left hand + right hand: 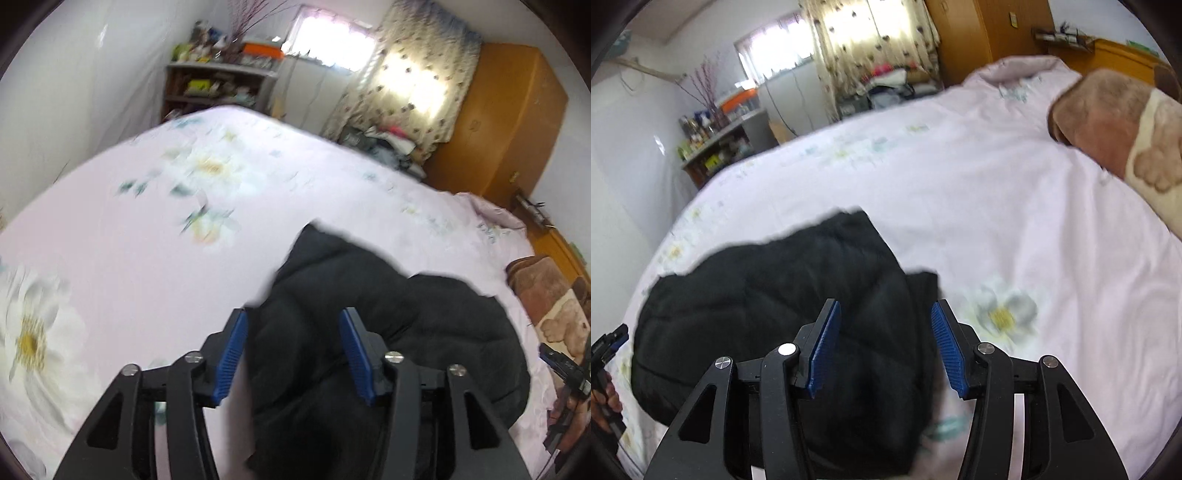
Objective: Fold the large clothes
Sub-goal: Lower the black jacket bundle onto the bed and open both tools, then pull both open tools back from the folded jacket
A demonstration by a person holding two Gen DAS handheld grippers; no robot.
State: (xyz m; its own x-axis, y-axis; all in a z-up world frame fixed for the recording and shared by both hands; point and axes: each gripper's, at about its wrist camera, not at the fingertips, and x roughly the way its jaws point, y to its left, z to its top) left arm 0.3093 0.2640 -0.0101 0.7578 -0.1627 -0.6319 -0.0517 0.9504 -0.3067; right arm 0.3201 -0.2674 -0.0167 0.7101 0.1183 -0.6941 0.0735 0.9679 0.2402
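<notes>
The left gripper and right gripper both stood with jaws apart, nothing clamped, over the black padded jacket, which lay bunched at lower centre of each frame on the pink floral bedspread. A fold looked just released; next likely called for regripping an edge.

Daylight glares through the curtained window; both fisheye views are motion-blurred, dark-vignetted and bowed at the edges.
</notes>
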